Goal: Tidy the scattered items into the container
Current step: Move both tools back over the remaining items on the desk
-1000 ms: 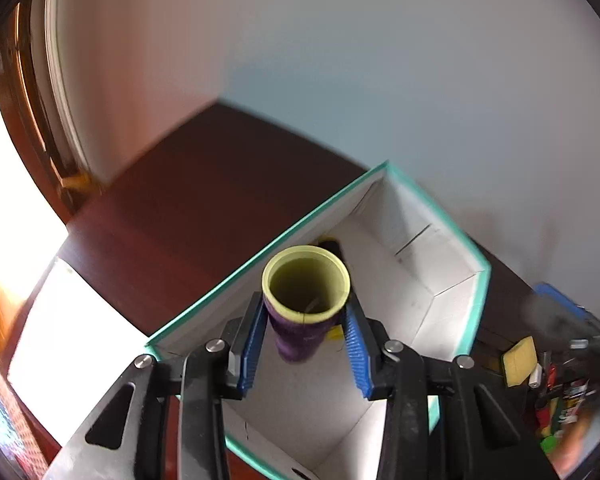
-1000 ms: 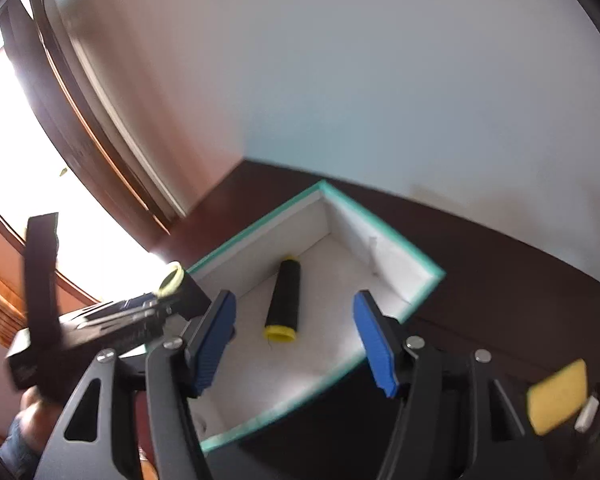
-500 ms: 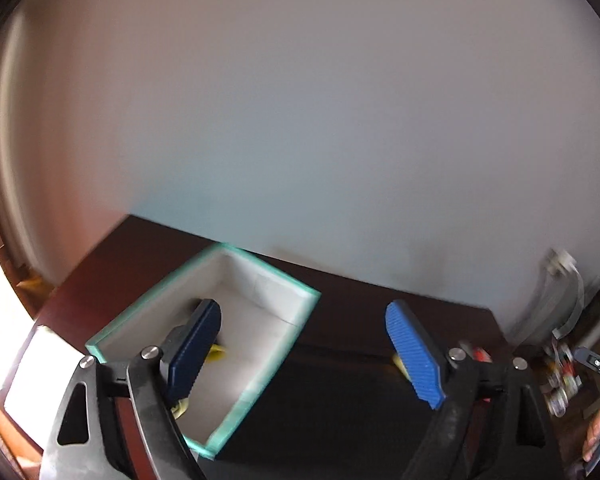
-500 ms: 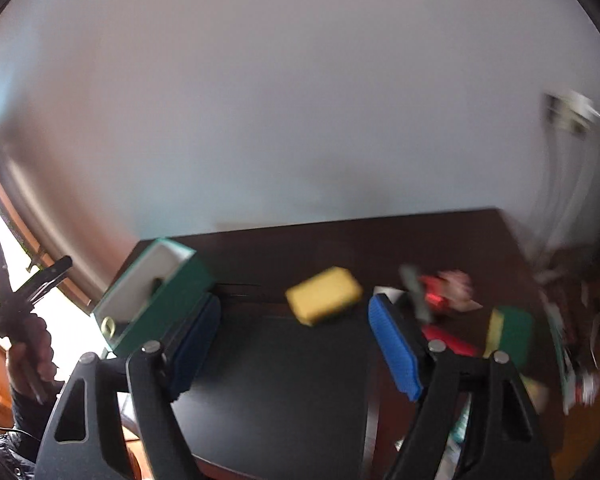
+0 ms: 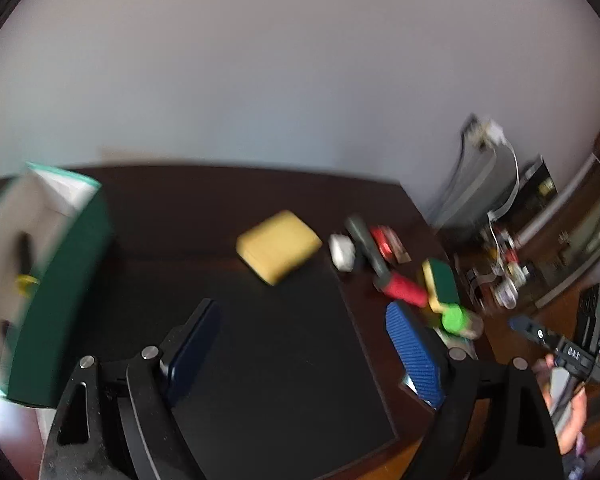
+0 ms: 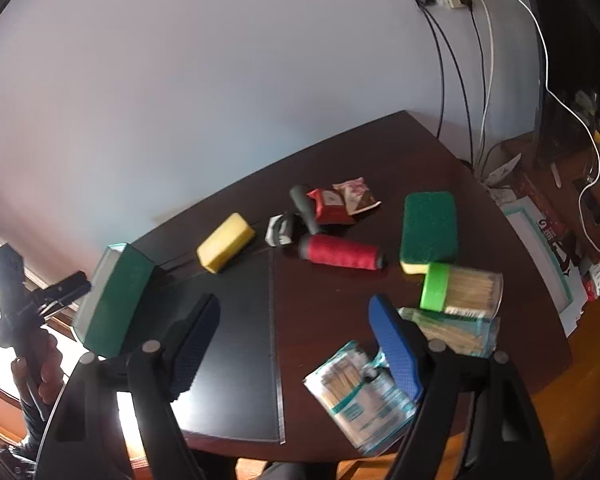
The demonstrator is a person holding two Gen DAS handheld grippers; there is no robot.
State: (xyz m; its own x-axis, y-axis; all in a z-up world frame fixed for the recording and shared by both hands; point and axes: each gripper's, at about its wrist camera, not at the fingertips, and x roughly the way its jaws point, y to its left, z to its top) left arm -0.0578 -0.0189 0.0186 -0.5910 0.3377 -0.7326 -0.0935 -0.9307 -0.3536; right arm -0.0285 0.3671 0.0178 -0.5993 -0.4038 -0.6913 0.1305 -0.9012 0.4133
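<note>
The box (image 6: 114, 300) stands at the left edge of the worktop (image 6: 340, 292), well apart from most of the clutter. We judge the yellow sponge (image 6: 225, 242) nearest it light and soft, best pinched across its short sides; the red spool (image 6: 342, 252) is stiff and may roll, so take it mid-barrel. The toothpick jar (image 6: 462, 290) looks hard and slippery, and the wrapped packs (image 6: 360, 394) crinkly. Both the left gripper (image 5: 304, 344) and right gripper (image 6: 296, 340) are spread wide, holding nothing. Print on the packs is probably text, but too blurred to read.
</note>
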